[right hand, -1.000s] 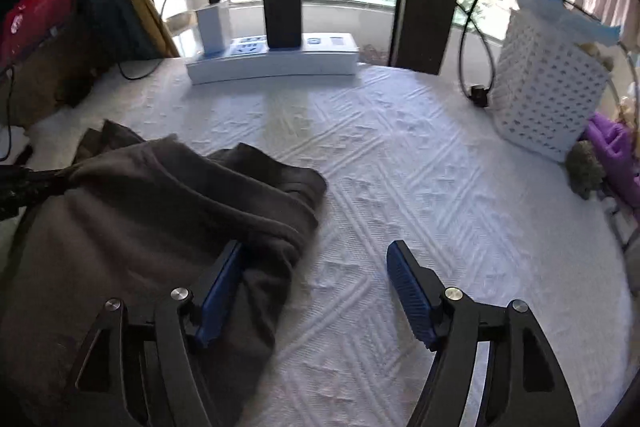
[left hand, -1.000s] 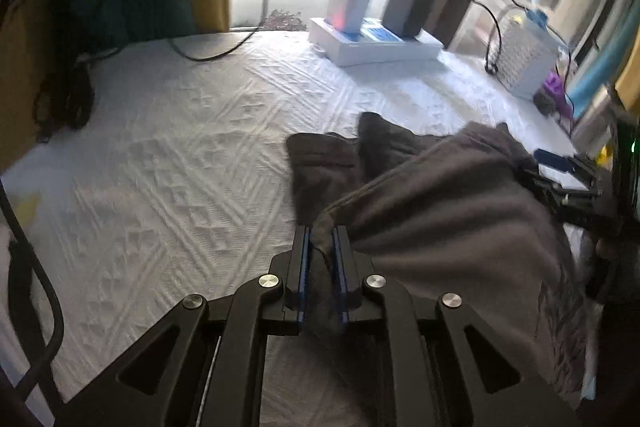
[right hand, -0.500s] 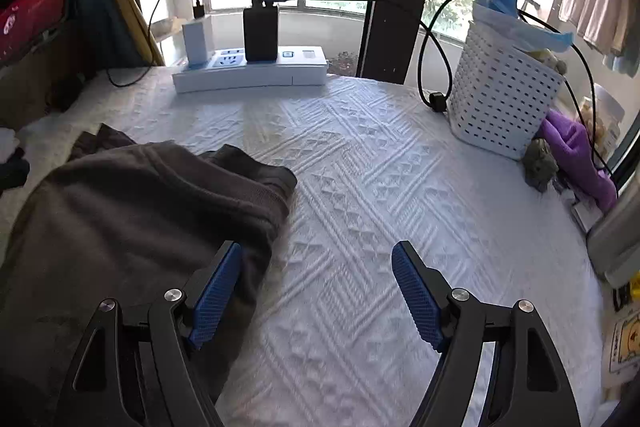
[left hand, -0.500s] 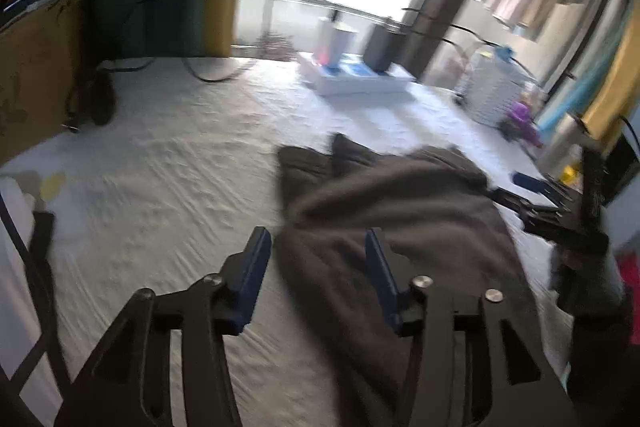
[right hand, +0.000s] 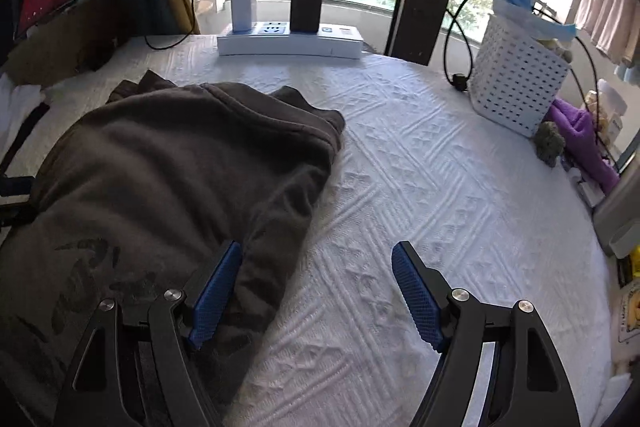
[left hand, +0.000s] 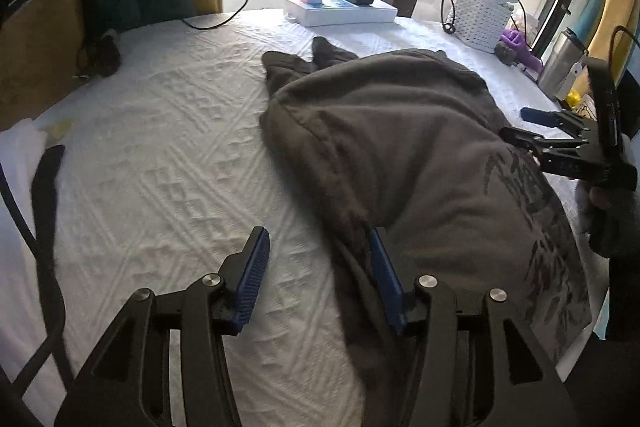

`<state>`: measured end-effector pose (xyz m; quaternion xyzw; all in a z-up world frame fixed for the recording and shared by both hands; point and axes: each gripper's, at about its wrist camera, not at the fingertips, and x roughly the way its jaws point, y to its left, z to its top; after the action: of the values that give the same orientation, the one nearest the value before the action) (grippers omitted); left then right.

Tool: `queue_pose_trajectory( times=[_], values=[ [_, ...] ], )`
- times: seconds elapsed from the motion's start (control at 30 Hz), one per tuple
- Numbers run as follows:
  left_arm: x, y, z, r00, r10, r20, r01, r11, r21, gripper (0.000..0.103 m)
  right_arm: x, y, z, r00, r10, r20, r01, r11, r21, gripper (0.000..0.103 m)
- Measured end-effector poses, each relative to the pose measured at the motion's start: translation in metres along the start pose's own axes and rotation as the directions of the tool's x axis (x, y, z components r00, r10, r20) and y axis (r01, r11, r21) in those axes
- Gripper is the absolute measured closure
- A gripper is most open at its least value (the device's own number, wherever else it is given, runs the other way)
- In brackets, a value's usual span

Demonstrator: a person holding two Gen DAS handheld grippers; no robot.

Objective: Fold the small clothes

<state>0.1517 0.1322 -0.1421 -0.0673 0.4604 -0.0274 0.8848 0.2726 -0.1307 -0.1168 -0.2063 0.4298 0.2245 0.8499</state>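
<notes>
Dark garment [left hand: 408, 155] folded, lying released on bedspread [left hand: 168, 163]; left gripper [left hand: 316, 279] half-open, right gripper [right hand: 316, 291] wide, both empty.

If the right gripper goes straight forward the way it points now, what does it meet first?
Probably the white bedcover: the right gripper points down at it, open, with the grey garment's edge at its left finger.

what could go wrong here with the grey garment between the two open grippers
The garment lies bunched, not flat, so a fold made now may set in wrinkles. One pad of the left gripper sits against its edge and could drag it askew. Cables and a basket share the table, so a wide sweep might snag them.
</notes>
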Motion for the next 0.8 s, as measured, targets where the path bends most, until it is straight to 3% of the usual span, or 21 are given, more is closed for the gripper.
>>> queue_pose_trajectory(
  times=[0.1,0.23,0.3,0.43,0.8],
  values=[
    [-0.005,0.005,0.0,1.0,-0.014,0.005,0.014,1.0,-0.026,0.05,-0.006,-0.002,-0.004,1.0,-0.02,0.0,0.02,1.0,0.002,0.025],
    [-0.016,0.006,0.005,0.996,-0.048,0.077,0.051,0.998,-0.036,0.049,-0.013,-0.008,-0.008,1.0,-0.011,0.001,0.011,0.999,0.03,0.025],
    [-0.014,0.009,0.011,0.993,-0.071,0.095,0.077,0.995,-0.061,0.039,-0.019,-0.008,-0.009,1.0,0.003,0.01,-0.004,0.999,0.037,0.025],
    [0.002,0.011,0.024,0.993,-0.078,0.085,0.086,0.992,-0.09,0.035,-0.025,-0.007,-0.003,0.999,0.026,0.033,-0.027,0.999,0.043,0.025],
    [0.033,0.006,0.045,0.997,-0.063,0.033,0.065,0.996,-0.063,0.031,-0.015,-0.021,0.015,0.996,0.076,0.046,-0.08,0.993,0.091,0.023]
  ],
)
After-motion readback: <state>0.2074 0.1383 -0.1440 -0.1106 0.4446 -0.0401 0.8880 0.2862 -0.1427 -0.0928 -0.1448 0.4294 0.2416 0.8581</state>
